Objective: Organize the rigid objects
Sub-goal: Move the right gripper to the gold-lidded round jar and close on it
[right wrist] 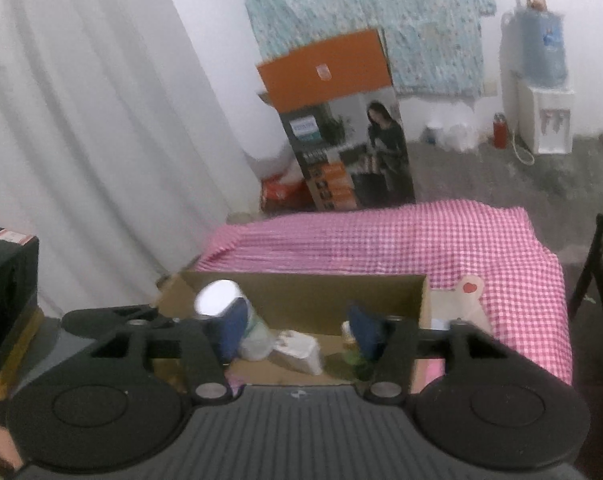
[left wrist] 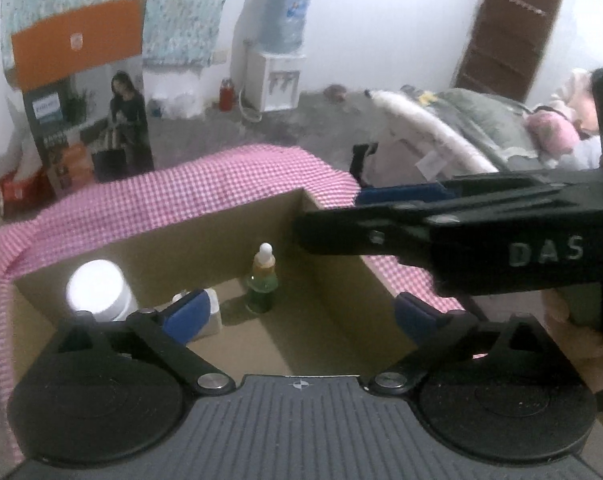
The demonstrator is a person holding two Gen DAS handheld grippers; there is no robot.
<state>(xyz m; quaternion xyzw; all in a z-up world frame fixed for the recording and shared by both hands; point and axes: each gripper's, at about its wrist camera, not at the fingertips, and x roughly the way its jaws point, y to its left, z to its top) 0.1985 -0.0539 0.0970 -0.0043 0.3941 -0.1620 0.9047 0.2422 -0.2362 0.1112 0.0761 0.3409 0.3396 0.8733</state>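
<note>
left wrist view: left gripper [left wrist: 297, 312] spread empty above cardboard box [left wrist: 181, 240]
right gripper [right wrist: 297, 334]: released, empty over box
step: dropper bottle [left wrist: 263, 280] likely just boxed
next: fetch another item

counter [right wrist: 481, 240] is wearing a pink checked cloth [left wrist: 221, 184] | cardboard box [left wrist: 341, 292] is sitting on it | heart-marked tag [right wrist: 467, 300] is lying just beside the box

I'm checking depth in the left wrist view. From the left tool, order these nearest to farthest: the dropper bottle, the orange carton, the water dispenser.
1. Dropper bottle: upright inside the cardboard box, just ahead of the left tool.
2. Orange carton: on the floor, beyond the checked cloth, left.
3. Water dispenser: against the back wall.
</note>
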